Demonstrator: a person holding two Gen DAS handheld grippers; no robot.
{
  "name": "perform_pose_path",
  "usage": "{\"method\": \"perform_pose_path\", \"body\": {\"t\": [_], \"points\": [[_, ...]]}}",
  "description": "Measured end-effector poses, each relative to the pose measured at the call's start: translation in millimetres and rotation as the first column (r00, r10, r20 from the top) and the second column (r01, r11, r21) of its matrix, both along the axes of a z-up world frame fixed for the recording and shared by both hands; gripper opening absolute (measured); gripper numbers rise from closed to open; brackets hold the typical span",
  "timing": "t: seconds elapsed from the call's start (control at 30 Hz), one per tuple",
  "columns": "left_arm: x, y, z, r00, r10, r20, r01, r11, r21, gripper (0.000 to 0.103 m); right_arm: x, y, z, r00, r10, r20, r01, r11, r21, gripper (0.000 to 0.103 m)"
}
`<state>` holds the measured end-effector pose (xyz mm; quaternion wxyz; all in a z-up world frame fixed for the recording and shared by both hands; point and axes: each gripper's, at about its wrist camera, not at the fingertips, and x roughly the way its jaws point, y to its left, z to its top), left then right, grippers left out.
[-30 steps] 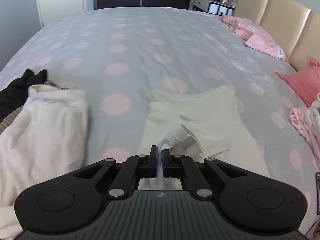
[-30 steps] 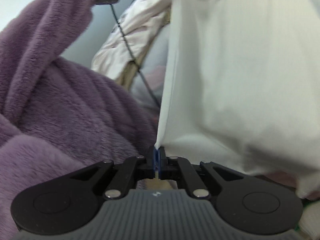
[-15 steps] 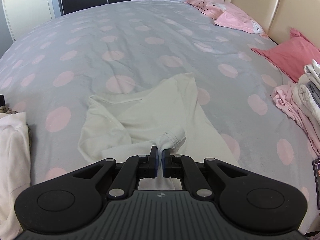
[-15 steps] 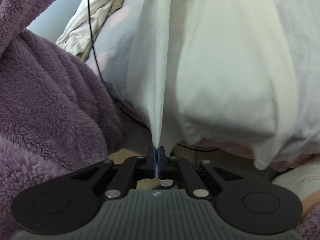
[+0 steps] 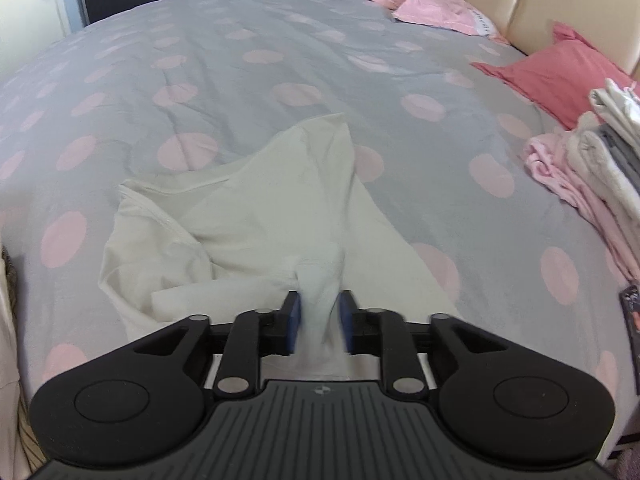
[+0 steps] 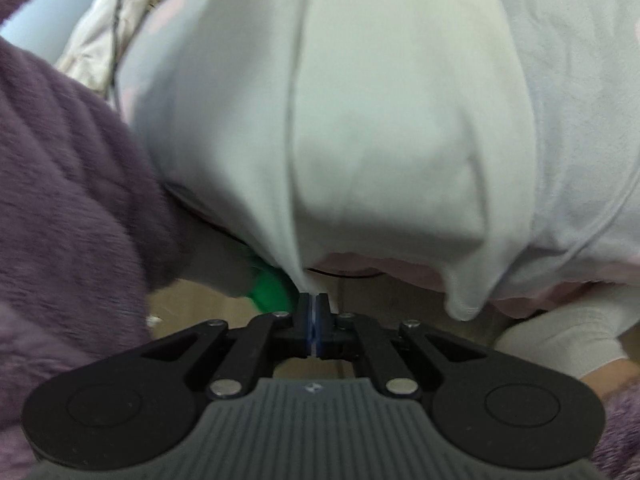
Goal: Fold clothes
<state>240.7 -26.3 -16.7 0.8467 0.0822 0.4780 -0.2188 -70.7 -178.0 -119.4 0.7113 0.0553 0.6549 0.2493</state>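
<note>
Both grippers' jaws: left gripper (image 5: 319,322) just released white shirt (image 5: 256,216); right gripper (image 6: 313,322) clamps its hem.

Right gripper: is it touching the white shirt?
Touching. The right wrist view shows the right gripper with its jaws closed on an edge of the white shirt, the fabric running up from between them.

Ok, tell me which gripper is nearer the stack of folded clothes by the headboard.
Left. The left gripper sits over the white shirt on the bed, with the stack of folded clothes off to its right. The right gripper pinches the shirt at the bed's edge; no stack shows in its view.
</note>
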Motion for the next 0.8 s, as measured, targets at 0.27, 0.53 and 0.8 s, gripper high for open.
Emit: {"method": "perform_pose_path", "body": {"t": [0.27, 0.53, 0.8], "points": [[-15, 41, 30, 0.997, 0.048, 0.058, -0.044, 0.997, -0.063, 0.040, 7, -11, 20, 0.996, -0.048, 0.076, 0.047, 0.999, 0.015, 0.007], [-4, 101, 35, 0.976, 0.204, 0.079, -0.199, 0.978, -0.065, 0.040, 78, -16, 91, 0.971, 0.046, 0.236, -0.048, 0.999, 0.003, 0.026], [14, 128, 11, 0.972, 0.224, 0.064, -0.223, 0.975, -0.021, 0.040, 205, -22, 145, 0.894, 0.035, 0.447, -0.017, 0.999, -0.043, 0.026]]}}
